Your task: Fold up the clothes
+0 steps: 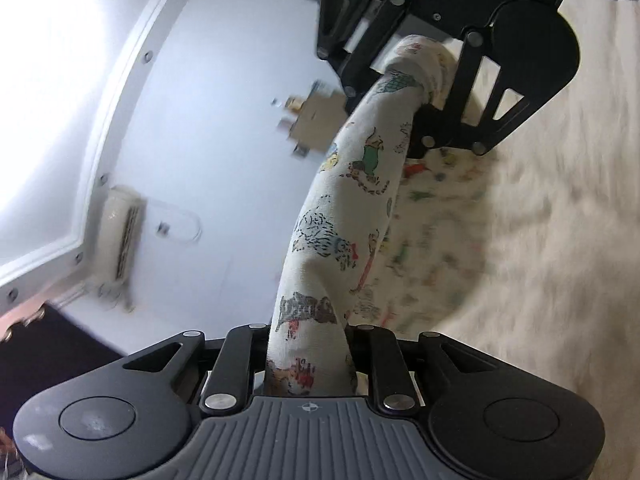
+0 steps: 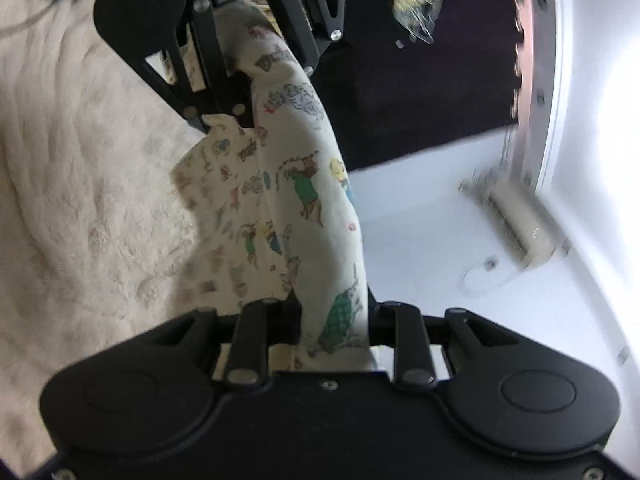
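A shaggy cream blanket (image 1: 552, 240) spreads below, soft and rumpled, blurred in both views. Above it a cream garment (image 1: 340, 216), a thin knit printed with small coloured animals, is pulled into a taut roll between the two tools, its loose part draping down onto the blanket. The left gripper (image 1: 308, 364) pinches one end of the garment and the right gripper (image 2: 332, 336) pinches the other. Beyond the garment hangs a ribbed white air conditioner (image 2: 520, 220) on a white wall (image 1: 224, 92).
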`<state>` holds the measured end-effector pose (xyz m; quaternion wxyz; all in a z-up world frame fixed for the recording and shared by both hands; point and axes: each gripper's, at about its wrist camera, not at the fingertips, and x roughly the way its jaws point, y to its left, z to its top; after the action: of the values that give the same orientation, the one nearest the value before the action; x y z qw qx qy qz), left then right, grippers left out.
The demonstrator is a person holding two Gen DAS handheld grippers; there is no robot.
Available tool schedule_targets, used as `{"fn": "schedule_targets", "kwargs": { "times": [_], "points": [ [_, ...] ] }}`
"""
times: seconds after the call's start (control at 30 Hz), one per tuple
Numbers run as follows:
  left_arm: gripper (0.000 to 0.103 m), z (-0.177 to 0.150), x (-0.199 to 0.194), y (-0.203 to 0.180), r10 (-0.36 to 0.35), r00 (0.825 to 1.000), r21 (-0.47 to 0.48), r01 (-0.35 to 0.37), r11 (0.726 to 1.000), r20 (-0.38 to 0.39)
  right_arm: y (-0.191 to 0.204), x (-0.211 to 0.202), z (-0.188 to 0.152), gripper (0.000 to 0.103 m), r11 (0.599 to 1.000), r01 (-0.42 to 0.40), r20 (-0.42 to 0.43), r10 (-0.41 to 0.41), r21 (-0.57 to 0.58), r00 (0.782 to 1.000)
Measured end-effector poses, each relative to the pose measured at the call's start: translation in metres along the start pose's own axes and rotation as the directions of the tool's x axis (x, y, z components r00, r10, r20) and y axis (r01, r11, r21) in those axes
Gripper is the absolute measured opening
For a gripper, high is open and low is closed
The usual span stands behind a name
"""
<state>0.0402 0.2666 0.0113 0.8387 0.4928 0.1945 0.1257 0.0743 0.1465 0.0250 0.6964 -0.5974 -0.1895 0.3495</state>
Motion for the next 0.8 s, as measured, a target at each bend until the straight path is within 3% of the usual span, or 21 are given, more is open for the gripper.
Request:
{"fn": "schedule_targets", "kwargs": {
  "times": [0.1,0.17,0.23,0.27,0.37,0.4,0.43,0.47,0.5,0.53,0.57,0.6,0.63,0.7,0.77,0.8],
  "points": [
    [0.021,-0.055,0.032,-0.074,-0.071,0.99,-0.051,0.065,0.997,-0.121,0.1,0.029,-0.007,0.038,0.981,-0.171,-0.099,0.162,-0.091,0.982],
    [0.031,-0.087,0.052,-0.12,-0.212,0.951,-0.187,0.171,0.967,-0.226,0.168,0.027,-0.019,0.038,0.937,-0.288,-0.147,0.262,-0.197,0.954],
    [0.04,-0.096,0.049,-0.123,-0.232,0.947,-0.283,0.165,0.945,-0.223,0.187,0.022,-0.021,0.04,0.927,-0.309,-0.171,0.276,-0.214,0.946],
    [0.044,-0.097,0.045,-0.114,-0.257,0.943,-0.345,0.173,0.923,-0.213,0.181,0.02,-0.02,0.051,0.937,-0.295,-0.187,0.261,-0.187,0.947],
    [0.059,-0.101,0.033,-0.085,-0.325,0.929,-0.519,0.193,0.832,-0.176,0.145,0.016,-0.016,0.066,0.937,-0.342,-0.196,0.324,-0.065,0.925],
    [0.067,-0.102,0.032,-0.081,-0.334,0.927,-0.543,0.194,0.817,-0.171,0.134,0.015,-0.014,0.068,0.935,-0.354,-0.195,0.345,-0.01,0.918],
    [0.073,-0.108,0.023,-0.056,-0.369,0.919,-0.662,0.191,0.725,-0.139,0.118,0.014,-0.013,0.068,0.927,-0.37,-0.188,0.375,0.064,0.908],
    [0.076,-0.114,0.013,-0.044,-0.382,0.916,-0.72,0.185,0.669,-0.12,0.094,0.015,-0.014,0.068,0.909,-0.38,-0.164,0.407,0.172,0.899],
    [0.089,-0.12,0.003,-0.032,-0.392,0.915,-0.774,0.177,0.608,-0.098,0.074,0.014,-0.015,0.069,0.881,-0.382,-0.139,0.431,0.281,0.892],
    [0.103,-0.119,-0.007,-0.026,-0.383,0.921,-0.822,0.161,0.546,-0.074,0.057,0.014,-0.014,0.069,0.841,-0.381,-0.117,0.454,0.383,0.884],
    [0.103,-0.118,-0.018,-0.02,-0.372,0.927,-0.865,0.146,0.48,-0.05,0.042,0.012,-0.016,0.07,0.789,-0.38,-0.089,0.476,0.482,0.875],
    [0.103,-0.118,-0.028,-0.014,-0.36,0.933,-0.902,0.131,0.412,-0.028,0.029,0.009,-0.019,0.078,0.724,-0.377,-0.056,0.496,0.577,0.867],
    [0.103,-0.117,-0.038,-0.007,-0.353,0.935,-0.921,0.113,0.373,-0.028,0.014,0.009,-0.02,0.085,0.641,-0.366,-0.017,0.509,0.675,0.861],
    [0.103,-0.116,-0.058,0.008,-0.339,0.94,-0.953,0.075,0.294,-0.03,-0.012,0.008,-0.022,0.089,0.429,-0.328,0.067,0.519,0.842,0.852],
    [0.103,-0.108,-0.074,0.01,-0.293,0.953,-0.959,0.011,0.284,-0.076,-0.023,-0.001,-0.029,0.098,0.275,-0.28,0.105,0.516,0.92,0.85],
    [0.103,-0.107,-0.07,0.011,-0.29,0.953,-0.959,-0.001,0.285,-0.088,-0.027,-0.006,-0.031,0.103,0.223,-0.258,0.111,0.515,0.94,0.85]
  ]
}}
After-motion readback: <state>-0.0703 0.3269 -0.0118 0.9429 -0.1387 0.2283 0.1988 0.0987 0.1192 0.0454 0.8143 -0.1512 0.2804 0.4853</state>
